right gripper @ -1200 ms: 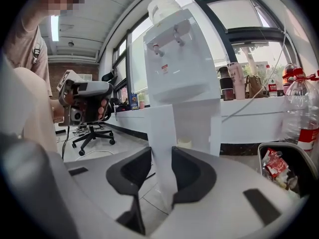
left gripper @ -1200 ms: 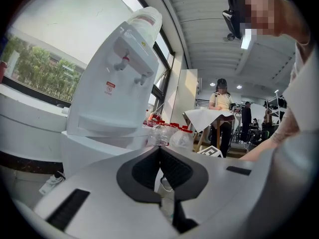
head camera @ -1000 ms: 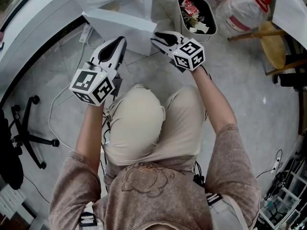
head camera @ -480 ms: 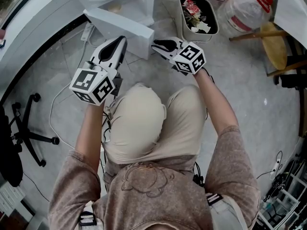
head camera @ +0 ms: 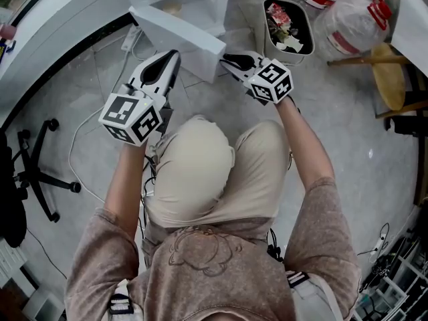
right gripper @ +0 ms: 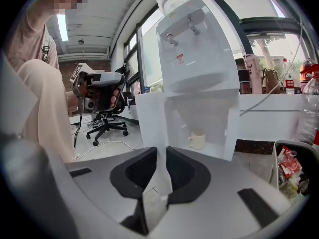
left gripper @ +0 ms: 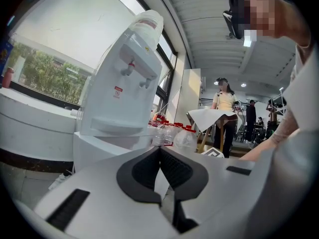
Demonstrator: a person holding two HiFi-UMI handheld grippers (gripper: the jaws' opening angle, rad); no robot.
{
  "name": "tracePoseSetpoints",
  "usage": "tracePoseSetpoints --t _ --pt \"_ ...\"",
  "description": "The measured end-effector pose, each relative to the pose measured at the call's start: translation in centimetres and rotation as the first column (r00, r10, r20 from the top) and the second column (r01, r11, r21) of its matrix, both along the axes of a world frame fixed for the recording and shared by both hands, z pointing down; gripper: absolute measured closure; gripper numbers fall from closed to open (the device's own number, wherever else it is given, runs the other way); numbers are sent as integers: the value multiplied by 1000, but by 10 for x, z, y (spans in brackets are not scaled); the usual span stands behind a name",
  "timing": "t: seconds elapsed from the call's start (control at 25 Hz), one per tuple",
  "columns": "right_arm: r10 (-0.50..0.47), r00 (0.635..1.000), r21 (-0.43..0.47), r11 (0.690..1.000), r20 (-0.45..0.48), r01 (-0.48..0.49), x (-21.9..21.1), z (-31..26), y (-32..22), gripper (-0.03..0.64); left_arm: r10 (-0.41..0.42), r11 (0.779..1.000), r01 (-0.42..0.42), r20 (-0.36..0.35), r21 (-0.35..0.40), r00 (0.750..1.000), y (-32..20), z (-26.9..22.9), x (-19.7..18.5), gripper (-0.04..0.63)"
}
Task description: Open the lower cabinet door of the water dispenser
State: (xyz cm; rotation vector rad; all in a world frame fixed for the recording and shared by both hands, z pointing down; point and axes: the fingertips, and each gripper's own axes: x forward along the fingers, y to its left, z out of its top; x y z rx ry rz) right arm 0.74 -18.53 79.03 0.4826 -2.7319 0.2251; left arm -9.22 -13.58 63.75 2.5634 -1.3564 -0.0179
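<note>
Standing swung out from the water dispenser (right gripper: 199,49), the lower cabinet door (head camera: 180,35) is met at its free edge by the right gripper (head camera: 227,60), its narrow jaws closing on that edge. The left gripper (head camera: 170,55) is held closed and empty alongside. Only a wider swing is judged left.

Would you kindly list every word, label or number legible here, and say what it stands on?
No text can be read.
Red sticker on the white water dispenser: too small to read.
Red labels on the clear plastic bottles: blurred.
</note>
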Motion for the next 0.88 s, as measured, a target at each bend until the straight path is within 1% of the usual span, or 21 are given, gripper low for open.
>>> tracePoseSetpoints --t 0.48,0.72,0.88 --pt "-129 991 -38 991 20 130 -27 0 34 543 -34 999 34 0 13 999 10 -4 -9 578" --pt "-222 975 -44 974 21 222 -46 -1 55 548 -62 998 61 9 14 998 14 -6 -18 578" --pt "-257 966 -45 965 38 259 -59 -1 66 551 -80 997 80 13 17 997 16 -6 -25 578"
